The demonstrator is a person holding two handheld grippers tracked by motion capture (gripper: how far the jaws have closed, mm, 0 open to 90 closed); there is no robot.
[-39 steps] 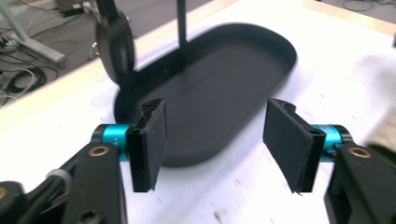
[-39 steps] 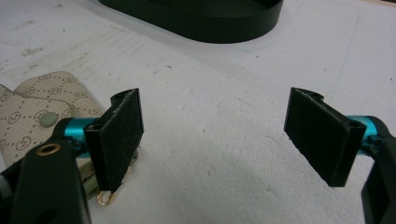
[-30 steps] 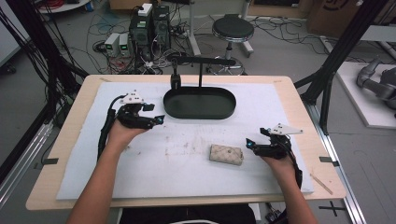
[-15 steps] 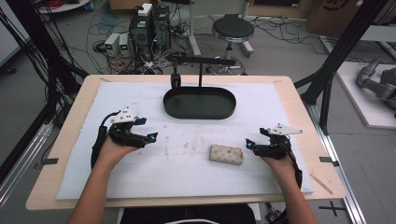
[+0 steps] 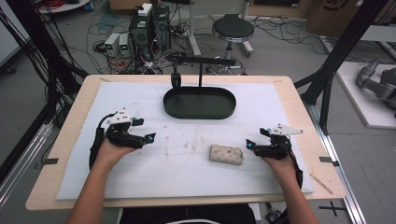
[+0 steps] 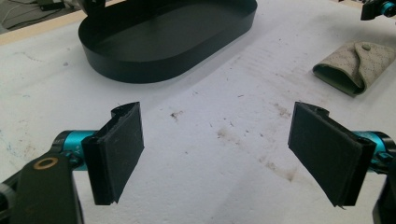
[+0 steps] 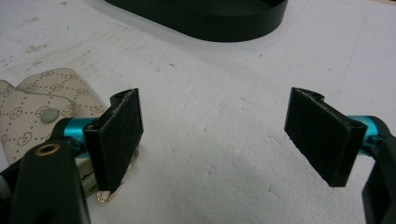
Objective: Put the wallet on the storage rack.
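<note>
High view: pouch (image 5: 226, 154) lengthwise left-right

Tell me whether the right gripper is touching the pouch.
Apart. In the high view, bare white mat separates the right gripper from the pouch; its jaws stand open with nothing between them.

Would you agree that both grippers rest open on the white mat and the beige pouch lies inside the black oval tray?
Not quite: the beige pouch lies on the white mat, apart from the black oval tray and in front of it, as the high view shows. The rest holds: the left gripper and the right gripper are both open.
</note>
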